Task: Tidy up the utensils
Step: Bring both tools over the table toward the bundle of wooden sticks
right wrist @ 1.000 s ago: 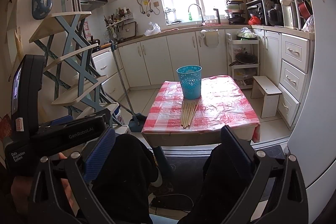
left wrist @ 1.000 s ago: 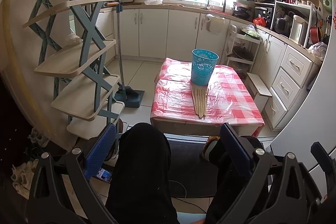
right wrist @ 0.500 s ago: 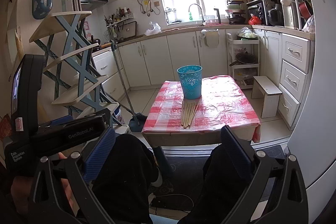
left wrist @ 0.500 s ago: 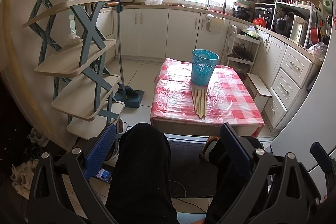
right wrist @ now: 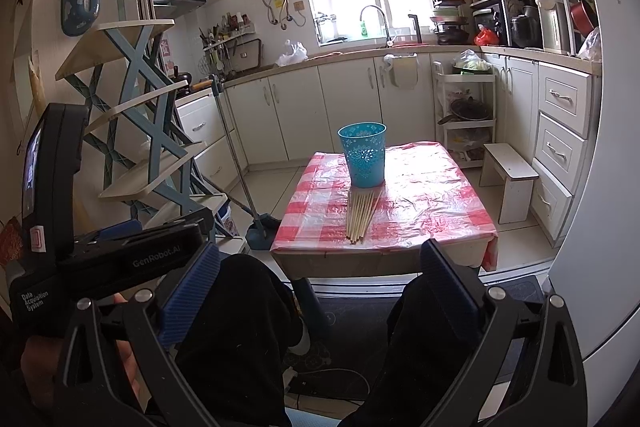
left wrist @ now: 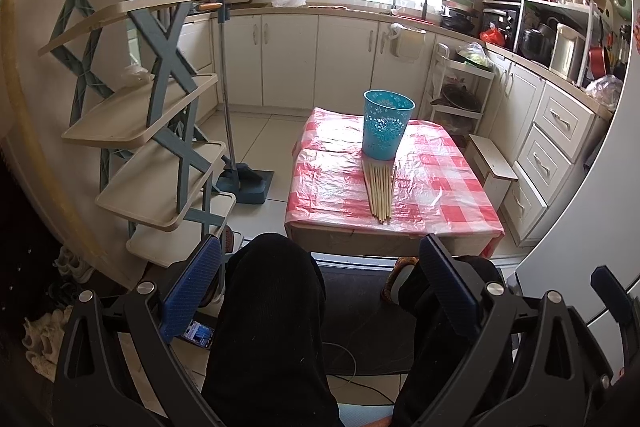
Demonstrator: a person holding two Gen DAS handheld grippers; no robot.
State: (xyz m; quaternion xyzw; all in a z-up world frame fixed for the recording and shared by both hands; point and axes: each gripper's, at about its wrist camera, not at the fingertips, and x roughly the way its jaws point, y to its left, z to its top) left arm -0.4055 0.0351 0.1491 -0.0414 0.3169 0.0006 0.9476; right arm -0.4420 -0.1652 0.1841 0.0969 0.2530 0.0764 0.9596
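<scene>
Chopsticks [left wrist: 381, 191] are seen bundled flat on the checked table [left wrist: 440, 195], their far ends touching a blue basket [left wrist: 386, 131] standing upright. Left gripper [left wrist: 320, 291] and right gripper [right wrist: 320, 291] are held well back, jaws spread wide and empty.

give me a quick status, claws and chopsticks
Left claw open, empty, short of table. Right claw same. Chopsticks flat on tablecloth, against blue cup. Nothing in the way.
</scene>
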